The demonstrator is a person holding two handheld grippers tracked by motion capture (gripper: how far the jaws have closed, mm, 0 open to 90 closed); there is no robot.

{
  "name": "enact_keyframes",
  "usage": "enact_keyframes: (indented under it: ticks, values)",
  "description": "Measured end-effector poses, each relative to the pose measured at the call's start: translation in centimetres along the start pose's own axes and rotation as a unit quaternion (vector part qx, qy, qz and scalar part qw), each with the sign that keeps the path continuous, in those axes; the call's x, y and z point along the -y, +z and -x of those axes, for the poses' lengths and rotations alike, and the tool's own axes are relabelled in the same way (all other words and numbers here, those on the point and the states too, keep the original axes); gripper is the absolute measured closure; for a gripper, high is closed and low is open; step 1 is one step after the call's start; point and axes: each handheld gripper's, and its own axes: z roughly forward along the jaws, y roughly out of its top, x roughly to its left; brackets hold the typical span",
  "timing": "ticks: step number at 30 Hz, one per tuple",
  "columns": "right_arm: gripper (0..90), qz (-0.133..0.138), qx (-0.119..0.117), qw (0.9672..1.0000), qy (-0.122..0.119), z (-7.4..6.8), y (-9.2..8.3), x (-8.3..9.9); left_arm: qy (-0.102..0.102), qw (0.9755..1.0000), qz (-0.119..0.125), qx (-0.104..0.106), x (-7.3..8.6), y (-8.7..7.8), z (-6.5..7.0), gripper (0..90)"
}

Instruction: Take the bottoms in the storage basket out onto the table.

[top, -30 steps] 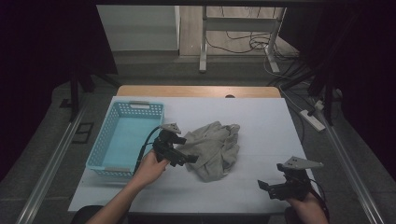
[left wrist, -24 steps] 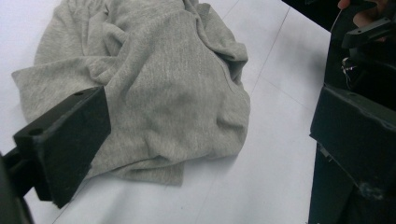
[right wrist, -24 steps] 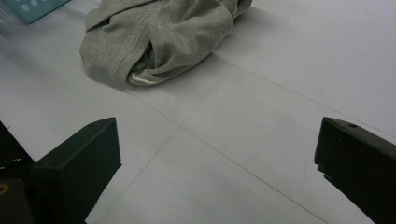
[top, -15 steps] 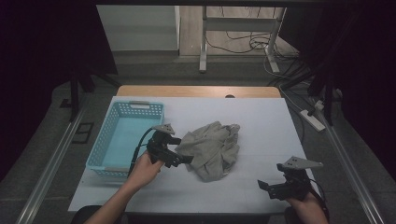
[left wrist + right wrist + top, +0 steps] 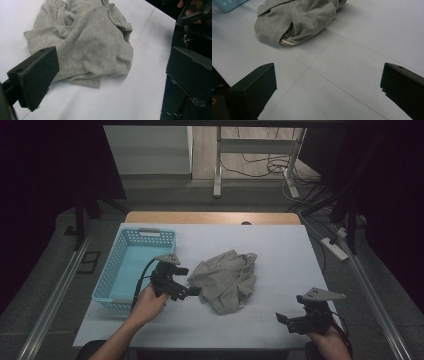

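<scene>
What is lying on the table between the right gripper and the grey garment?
Nothing: in the right gripper view, bare white table stretches from the open right gripper to the grey garment.

White table [image 5: 280, 250], grey garment [image 5: 225, 279], blue basket [image 5: 131, 270]

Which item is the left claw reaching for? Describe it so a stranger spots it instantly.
On the white table, look right of the light blue basket. The crumpled grey garment lies mid-table; it is the one soft, wrinkled thing there.
</scene>
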Motion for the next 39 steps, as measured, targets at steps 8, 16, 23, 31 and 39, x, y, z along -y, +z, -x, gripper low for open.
enact_keyframes:
  ticks: [8,16,23,31,39]
  values:
    - [0.7,0.002,0.000,1.0000,0.002,0.0,0.0,0.0,-0.003,1.0000,0.005,-0.003,0.5,-0.8,0.1,0.0]
    - [0.7,0.001,-0.002,1.0000,0.003,0.1,0.0,0.0,-0.003,0.9999,0.009,-0.008,1.0,-1.4,0.3,0.0]
    - [0.7,-0.001,-0.002,1.0000,0.001,0.1,0.0,0.0,-0.007,0.9998,0.014,-0.013,1.5,-2.1,0.4,0.0]
    - [0.8,-0.003,-0.003,1.0000,0.001,0.0,0.0,0.0,-0.008,0.9996,0.019,-0.020,2.2,-3.0,0.5,0.0]
    - [0.8,-0.004,0.000,1.0000,-0.001,-0.1,0.1,0.0,-0.018,0.9993,0.024,-0.024,3.2,-3.7,0.5,0.0]
